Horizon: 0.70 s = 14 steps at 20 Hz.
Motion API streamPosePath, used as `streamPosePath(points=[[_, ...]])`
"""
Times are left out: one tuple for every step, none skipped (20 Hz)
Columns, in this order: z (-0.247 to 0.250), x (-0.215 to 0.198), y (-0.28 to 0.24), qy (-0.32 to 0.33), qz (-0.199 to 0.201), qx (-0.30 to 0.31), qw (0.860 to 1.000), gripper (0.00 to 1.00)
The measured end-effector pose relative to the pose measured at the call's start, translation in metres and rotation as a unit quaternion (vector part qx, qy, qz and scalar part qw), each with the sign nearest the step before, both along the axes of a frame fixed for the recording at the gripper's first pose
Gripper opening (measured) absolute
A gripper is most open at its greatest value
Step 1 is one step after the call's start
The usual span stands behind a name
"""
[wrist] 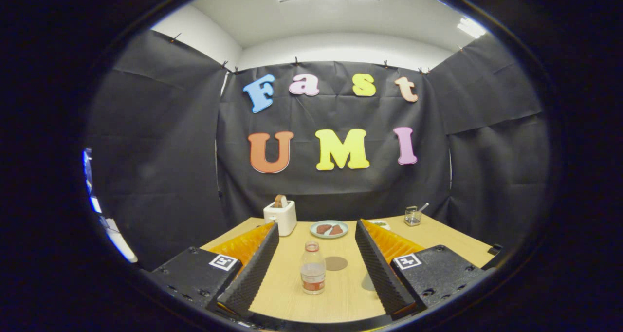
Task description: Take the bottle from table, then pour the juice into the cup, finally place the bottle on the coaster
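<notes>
A small clear bottle (313,268) with a red cap, a red label and a little pale juice stands upright on the wooden table (292,293). It sits between my two fingers and touches neither. My gripper (317,226) is open wide, its fingertips reaching past the bottle. A round brown coaster (336,263) lies flat just behind and right of the bottle. Beyond the right finger, at the table's far right, stands a small clear cup (412,217) with a stick or spoon in it. A greyish shape (368,282) shows against the right finger's inner side; I cannot tell what it is.
A white toaster (281,217) with a slice of bread in it stands at the back, beyond the left finger. A pale plate (329,229) with brown pieces lies at the back middle, with a small dish (382,223) to its right. Black cloth walls close in the table.
</notes>
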<state>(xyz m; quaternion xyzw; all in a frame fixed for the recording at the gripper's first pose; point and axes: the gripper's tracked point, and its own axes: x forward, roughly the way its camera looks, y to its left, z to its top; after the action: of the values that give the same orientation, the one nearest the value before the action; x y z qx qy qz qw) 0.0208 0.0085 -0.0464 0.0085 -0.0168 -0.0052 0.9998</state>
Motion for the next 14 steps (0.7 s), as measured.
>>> streamPosePath(points=[[-0.006,0.004,0.0,0.003,-0.001,0.002,1.0,1.0],[-0.012,0.009,0.001,0.006,-0.002,0.004,1.0,1.0],[-0.017,0.014,0.002,0.008,-0.004,0.006,1.0,1.0],[-0.021,0.017,0.003,0.005,-0.006,0.005,1.0,1.0],[-0.025,0.022,0.004,-0.001,-0.006,0.003,1.0,1.0],[-0.03,0.027,0.006,-0.006,-0.006,0.0,1.0,1.0],[-0.039,0.032,0.008,-0.007,-0.006,-0.001,1.0,1.0],[-0.05,0.037,0.009,-0.004,-0.005,0.001,1.0,1.0],[-0.059,0.045,0.01,0.0,-0.003,0.001,1.0,1.0],[-0.07,0.05,0.009,0.006,-0.006,0.0,1.0,1.0],[-0.08,0.056,0.009,0.012,-0.008,-0.004,1.0,1.0],[-0.089,0.062,0.009,0.016,-0.009,-0.008,1.0,1.0],[-0.097,0.067,0.009,0.019,-0.01,-0.011,1.0,1.0],[-0.105,0.072,0.009,0.021,-0.011,-0.014,1.0,1.0]])
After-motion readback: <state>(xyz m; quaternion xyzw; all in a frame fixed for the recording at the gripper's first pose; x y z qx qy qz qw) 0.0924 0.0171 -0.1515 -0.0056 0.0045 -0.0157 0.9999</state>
